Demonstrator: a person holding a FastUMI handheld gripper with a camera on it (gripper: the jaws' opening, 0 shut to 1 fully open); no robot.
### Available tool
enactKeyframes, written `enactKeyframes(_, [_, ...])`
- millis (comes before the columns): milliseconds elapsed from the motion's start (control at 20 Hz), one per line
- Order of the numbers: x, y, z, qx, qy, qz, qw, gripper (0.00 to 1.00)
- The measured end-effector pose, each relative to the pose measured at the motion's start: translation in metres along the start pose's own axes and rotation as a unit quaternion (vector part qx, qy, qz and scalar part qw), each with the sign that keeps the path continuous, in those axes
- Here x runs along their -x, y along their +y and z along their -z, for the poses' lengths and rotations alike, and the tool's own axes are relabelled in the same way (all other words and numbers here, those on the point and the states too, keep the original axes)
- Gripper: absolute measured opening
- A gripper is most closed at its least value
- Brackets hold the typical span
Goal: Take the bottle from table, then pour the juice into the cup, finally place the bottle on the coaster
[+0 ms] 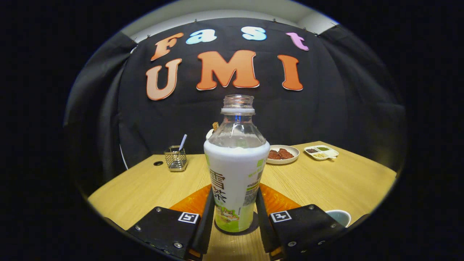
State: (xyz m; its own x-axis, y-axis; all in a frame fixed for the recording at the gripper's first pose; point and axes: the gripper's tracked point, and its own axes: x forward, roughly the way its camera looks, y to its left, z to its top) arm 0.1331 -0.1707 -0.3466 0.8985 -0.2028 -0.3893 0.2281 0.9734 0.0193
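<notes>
An uncapped clear bottle (235,170) with a white and green label stands upright between my fingers. Its base rests on a dark round coaster (250,229), which lies on an orange mat (277,201). My gripper (235,194) is shut on the bottle, with one finger pressed against each side of its lower half. A pale cup (339,216) stands on the table to the right, just beside the right finger; only its rim shows.
On the wooden table (326,181) beyond the bottle are a wire holder with a utensil (176,158) to the left, a plate of brown food (282,154), and a divided white dish (321,152) to the right. The booth's black cloth wall rises behind them.
</notes>
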Motion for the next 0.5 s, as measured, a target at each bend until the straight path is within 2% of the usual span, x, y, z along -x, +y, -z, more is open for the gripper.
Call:
enactKeyframes(400, [-0.017, 0.003, 0.022, 0.048, 0.035, -0.008, 0.998, 0.57])
enactKeyframes(500, [-0.018, 0.007, 0.023, 0.05, 0.031, -0.016, 0.998, 0.63])
